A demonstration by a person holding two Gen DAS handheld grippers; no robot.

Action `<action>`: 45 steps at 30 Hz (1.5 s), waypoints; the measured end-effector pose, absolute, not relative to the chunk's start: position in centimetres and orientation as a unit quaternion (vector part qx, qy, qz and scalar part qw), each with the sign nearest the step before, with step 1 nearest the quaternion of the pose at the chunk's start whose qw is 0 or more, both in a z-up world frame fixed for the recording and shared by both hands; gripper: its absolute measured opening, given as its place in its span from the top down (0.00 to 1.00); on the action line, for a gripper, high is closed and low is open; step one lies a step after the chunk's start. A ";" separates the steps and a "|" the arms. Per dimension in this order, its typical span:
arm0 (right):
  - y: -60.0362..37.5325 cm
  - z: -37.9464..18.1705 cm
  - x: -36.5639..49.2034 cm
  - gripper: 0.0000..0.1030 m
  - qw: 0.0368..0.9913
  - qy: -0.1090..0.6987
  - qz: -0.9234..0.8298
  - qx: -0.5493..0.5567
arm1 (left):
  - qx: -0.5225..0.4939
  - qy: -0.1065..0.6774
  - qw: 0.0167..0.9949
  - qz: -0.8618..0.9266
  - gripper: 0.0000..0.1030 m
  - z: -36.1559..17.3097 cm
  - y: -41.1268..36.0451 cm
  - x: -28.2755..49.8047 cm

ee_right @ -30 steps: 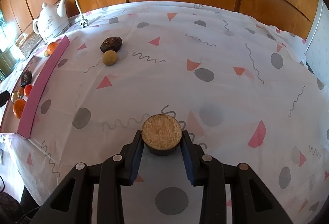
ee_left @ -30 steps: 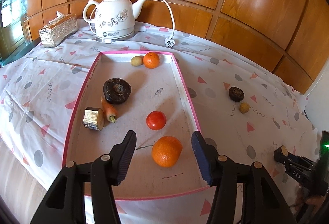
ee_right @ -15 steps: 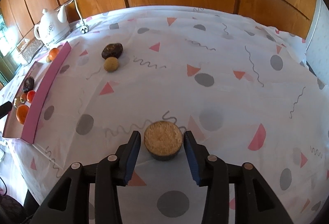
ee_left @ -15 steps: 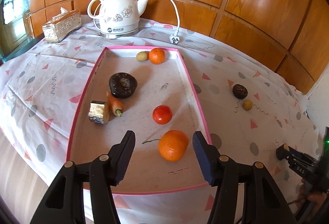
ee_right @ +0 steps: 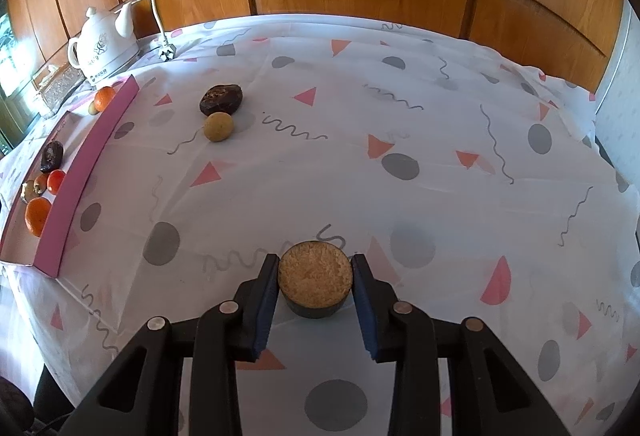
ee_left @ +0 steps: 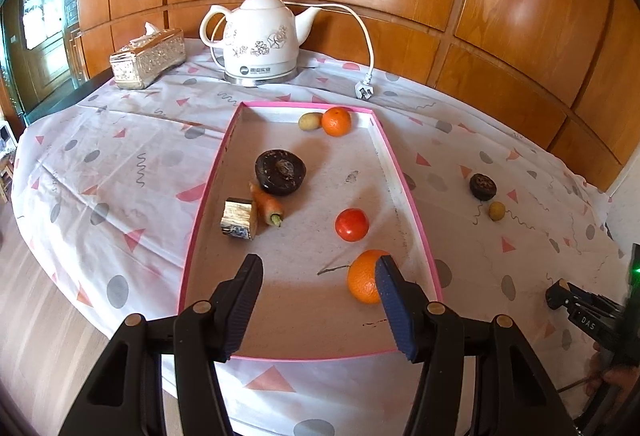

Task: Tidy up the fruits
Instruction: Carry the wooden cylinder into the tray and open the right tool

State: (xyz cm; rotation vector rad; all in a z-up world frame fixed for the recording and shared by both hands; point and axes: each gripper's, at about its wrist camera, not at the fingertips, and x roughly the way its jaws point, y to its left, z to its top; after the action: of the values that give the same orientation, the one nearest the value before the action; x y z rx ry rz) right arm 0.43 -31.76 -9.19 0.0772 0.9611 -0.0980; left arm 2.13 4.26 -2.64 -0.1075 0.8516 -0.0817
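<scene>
One table point(ee_right: 440, 108) under a white cloth with grey dots and pink triangles carries everything; wooden panelling rises behind its far edge; a pink-rimmed tray point(ee_left: 404, 172) lies on the left part of the table, its far end towards a white kettle point(ee_left: 260, 40) that stands at the far edge with its cord and plug trailing on the cloth; a silver tissue box point(ee_left: 148, 56) sits near the far left corner.

The left gripper point(ee_left: 318, 300) hovers over the tray's near end with its jaws spread and nothing between them; the right finger covers part of a large orange point(ee_left: 362, 278) lying by the tray's right rim near the near right corner; the right gripper point(ee_right: 315, 290) points down at the table's near right part, its jaws closing around a round brown-topped fruit slice point(ee_right: 315, 278) that rests on the cloth, the pads just beside its sides, and whether they already press it I cannot tell.

Inside the tray a dark round fruit point(ee_left: 280, 172) sits near the middle, a carrot piece point(ee_left: 266, 204) and a cut yellowish chunk point(ee_left: 239, 222) just beside it towards the left rim; a red tomato point(ee_left: 352, 224) lies nearer the right rim; a small orange point(ee_left: 336, 121) touches a little yellow-green fruit point(ee_left: 309, 121) at the far end.

Outside the tray, right of its right rim, a small dark fruit point(ee_right: 221, 99) and a tan round fruit point(ee_right: 218, 126) lie close together on the cloth.
</scene>
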 end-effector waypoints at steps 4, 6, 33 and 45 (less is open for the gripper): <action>-30.8 -9.0 0.4 0.65 0.886 0.461 -0.028 0.037 | -0.055 0.404 0.912 -0.039 0.43 -2.2 4.5 1.7; -30.1 -8.8 0.5 0.65 0.888 0.458 -0.019 0.034 | -0.058 0.401 0.914 -0.038 0.43 -2.0 4.6 1.6; -26.4 -8.8 1.7 0.65 0.872 0.489 0.034 0.020 | -0.084 0.383 0.919 -0.029 0.42 -2.0 6.8 1.1; -21.8 -7.5 3.3 0.65 0.868 0.487 0.100 -0.007 | -0.096 0.384 0.918 -0.011 0.40 -2.1 8.0 1.1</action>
State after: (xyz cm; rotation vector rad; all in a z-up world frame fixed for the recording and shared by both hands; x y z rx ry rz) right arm 3.30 -21.80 -7.53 -0.0145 1.0188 0.2096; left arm 1.15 7.98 -2.12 -0.1971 0.7906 -0.0225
